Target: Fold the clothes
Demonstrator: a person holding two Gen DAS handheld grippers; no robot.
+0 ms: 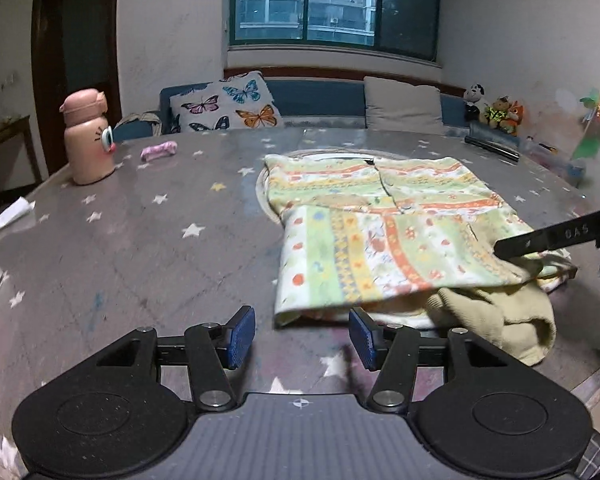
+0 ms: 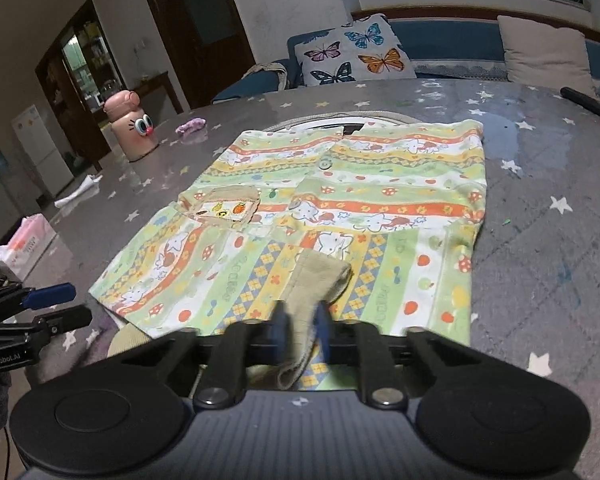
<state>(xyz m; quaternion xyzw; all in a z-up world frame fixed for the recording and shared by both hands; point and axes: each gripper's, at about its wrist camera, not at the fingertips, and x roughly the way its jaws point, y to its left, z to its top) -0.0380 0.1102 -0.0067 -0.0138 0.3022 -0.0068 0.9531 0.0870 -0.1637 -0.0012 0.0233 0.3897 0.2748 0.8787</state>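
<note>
Patterned cloth fills the middle of the star-printed table point(image 2: 540, 184): a child's shirt point(image 2: 340, 184) in green, orange and yellow stripes with small cartoon animals lies flat there, a buttoned front and a beige chest pocket point(image 2: 224, 206) showing. The near part is folded over so its stripes run lengthwise. The right gripper point(image 2: 300, 330) has its fingers drawn narrow, pinching a beige ribbed cuff point(image 2: 320, 280) of the shirt at the near edge. The left gripper point(image 1: 302, 334) hovers low over the table just beside the shirt's near left corner, its blue pads point(image 1: 242, 336) spread wide with nothing between them. From the left wrist view, the folded layer looks lifted a little off the table at its near edge. A pink cartoon-faced bottle point(image 1: 87, 138) stands well apart at the far left, with a small pink-purple bundle point(image 1: 159, 150) near it. A butterfly-print cushion point(image 2: 356, 54) rests on the blue sofa point(image 2: 452, 42) behind the table.
</note>
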